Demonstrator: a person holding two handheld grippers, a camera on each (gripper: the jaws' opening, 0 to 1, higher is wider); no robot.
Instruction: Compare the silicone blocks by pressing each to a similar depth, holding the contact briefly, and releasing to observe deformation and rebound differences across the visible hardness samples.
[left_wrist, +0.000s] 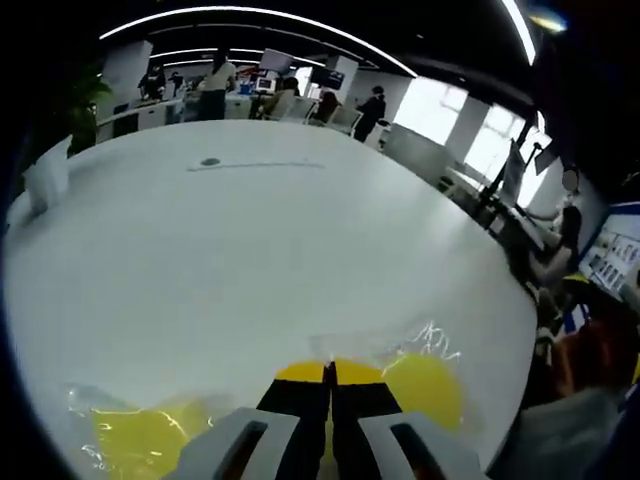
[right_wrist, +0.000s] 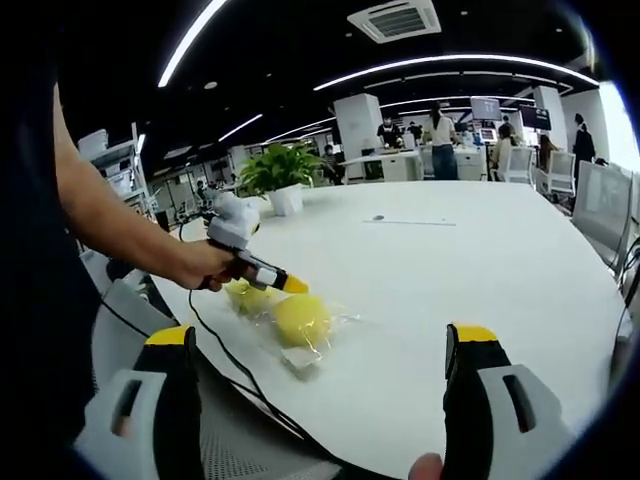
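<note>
Two yellow silicone blocks lie in clear plastic bags on the white table. In the left gripper view one block is right of my jaws and the other is at the lower left. My left gripper is shut, its yellow tips together between the two blocks. The right gripper view has a hand holding that left gripper with its tip down at the edge of the round block, beside the second block. My right gripper stands wide open and apart from the blocks, nearer to me.
A black cable runs off the near table edge. A potted plant stands at the far left of the table, and a small dark disc lies at its middle. Chairs and people are beyond.
</note>
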